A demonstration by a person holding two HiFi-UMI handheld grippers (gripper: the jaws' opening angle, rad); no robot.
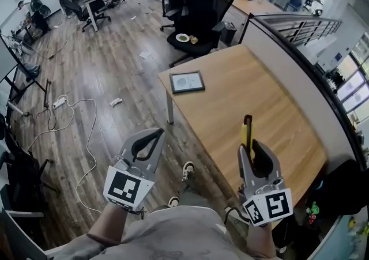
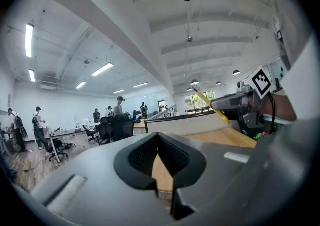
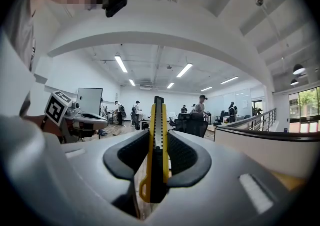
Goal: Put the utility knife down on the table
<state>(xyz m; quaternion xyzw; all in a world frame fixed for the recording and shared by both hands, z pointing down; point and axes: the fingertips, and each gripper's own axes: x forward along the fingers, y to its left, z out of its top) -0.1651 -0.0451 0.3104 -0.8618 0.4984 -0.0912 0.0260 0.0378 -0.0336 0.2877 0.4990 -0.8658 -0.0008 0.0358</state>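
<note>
Carry step. Right gripper (image 1: 253, 150) clamped on knife (image 1: 247, 131), tip at 12 o'clock, over table (image 1: 225, 103). Left gripper (image 1: 151, 138) closed, empty, at 9 o'clock. Next, likely: lower, flatten, release.

The person holds one gripper in each hand, both out in front of the body and pointing forward. The left gripper (image 1: 157, 134) is on the left side. Its fingers (image 2: 142, 154) touch at the tips, and nothing is between them. The right gripper (image 1: 253, 148) is on the right side. Its fingers (image 3: 182, 156) squeeze a yellow knife (image 3: 156, 120), which sticks straight out past the tips. The two grippers are well apart.
</note>
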